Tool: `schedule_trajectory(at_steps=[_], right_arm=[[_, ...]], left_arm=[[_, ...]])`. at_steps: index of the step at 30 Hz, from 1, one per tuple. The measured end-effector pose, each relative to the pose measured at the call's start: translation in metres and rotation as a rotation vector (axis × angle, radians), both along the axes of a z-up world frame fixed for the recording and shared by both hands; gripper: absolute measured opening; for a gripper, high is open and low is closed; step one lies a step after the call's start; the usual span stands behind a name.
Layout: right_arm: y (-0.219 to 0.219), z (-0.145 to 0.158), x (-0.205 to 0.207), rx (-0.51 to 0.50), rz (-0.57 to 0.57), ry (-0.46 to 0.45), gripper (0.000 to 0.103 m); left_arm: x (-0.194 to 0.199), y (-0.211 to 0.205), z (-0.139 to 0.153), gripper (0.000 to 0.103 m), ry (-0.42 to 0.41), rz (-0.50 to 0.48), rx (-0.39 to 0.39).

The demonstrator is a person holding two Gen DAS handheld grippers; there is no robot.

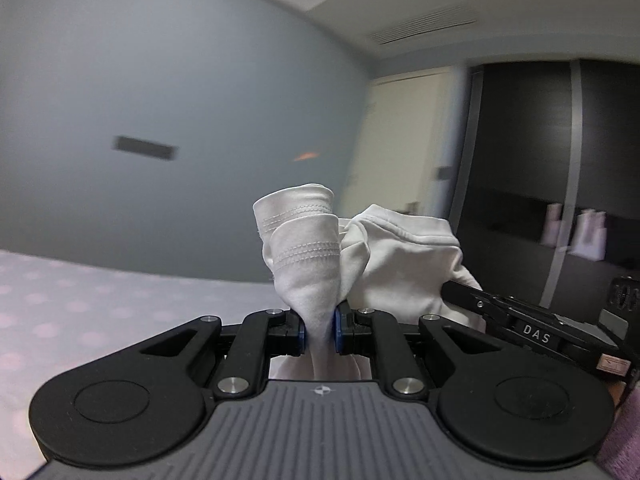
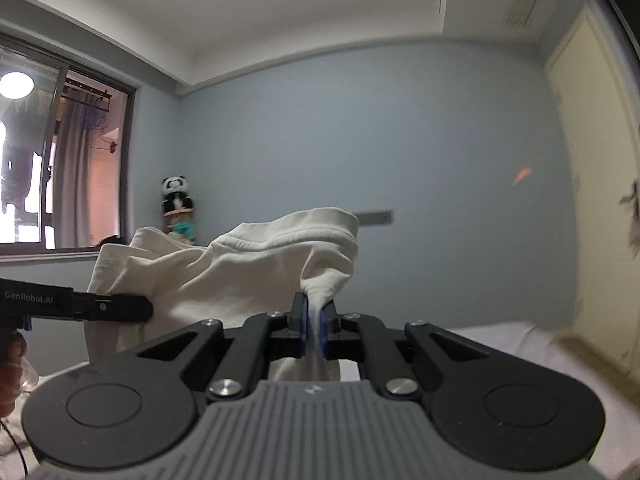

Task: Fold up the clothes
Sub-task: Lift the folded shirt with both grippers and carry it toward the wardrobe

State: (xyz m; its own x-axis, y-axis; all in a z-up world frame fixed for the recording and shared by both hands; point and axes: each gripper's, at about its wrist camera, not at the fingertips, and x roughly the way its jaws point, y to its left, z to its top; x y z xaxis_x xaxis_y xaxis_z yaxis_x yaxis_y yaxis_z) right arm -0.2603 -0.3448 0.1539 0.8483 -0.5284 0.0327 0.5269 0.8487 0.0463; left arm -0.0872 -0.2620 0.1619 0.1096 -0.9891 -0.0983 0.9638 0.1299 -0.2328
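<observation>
Left wrist view: the left hand-held gripper is clamped on a bunched fold of a white garment; a stitched hem stands up just beyond the blue pads, and the rest of the cloth spreads to the right, held up in the air above the bed; the right hand-held gripper reaches in from the right and meets the same cloth; a grey wall lies far behind, a pale door and dark wardrobe at far right.

Right wrist view: the right hand-held gripper pinches a thin edge of the garment between its pads; the cloth rises and drapes to the left, where the left hand-held gripper enters from the left edge against it; a panda toy stands in the far corner beside a window.
</observation>
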Motion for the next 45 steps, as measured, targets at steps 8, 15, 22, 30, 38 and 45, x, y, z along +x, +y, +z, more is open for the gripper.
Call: schedule_trajectory(at_steps=[8,15,22,30,38,45], right_arm=[[-0.006,0.058,-0.148,-0.031,-0.158,0.077,0.007],[-0.002,0.062,-0.258,-0.022,-0.352,0.132,0.007],[-0.029,0.038,-0.312,0.034,-0.450,0.195,0.007],[-0.130,-0.027,-0.293,0.196,-0.426,0.259,0.007],[-0.226,-0.065,-0.224,0.294,-0.322,0.318,0.007],[-0.282,-0.120,-0.185,0.416,-0.317,0.412,0.007]], left_arm=[[-0.086,-0.037,0.013,0.010,0.070,-0.307,-0.054],[-0.158,-0.072,-0.003,0.010,0.126,-0.521,-0.034],[-0.191,-0.104,-0.052,0.010,0.152,-0.576,0.026],[-0.161,-0.167,-0.115,0.010,0.193,-0.473,0.209],[-0.122,-0.212,-0.139,0.010,0.217,-0.374,0.310],[-0.088,-0.258,-0.187,0.010,0.366,-0.368,0.429]])
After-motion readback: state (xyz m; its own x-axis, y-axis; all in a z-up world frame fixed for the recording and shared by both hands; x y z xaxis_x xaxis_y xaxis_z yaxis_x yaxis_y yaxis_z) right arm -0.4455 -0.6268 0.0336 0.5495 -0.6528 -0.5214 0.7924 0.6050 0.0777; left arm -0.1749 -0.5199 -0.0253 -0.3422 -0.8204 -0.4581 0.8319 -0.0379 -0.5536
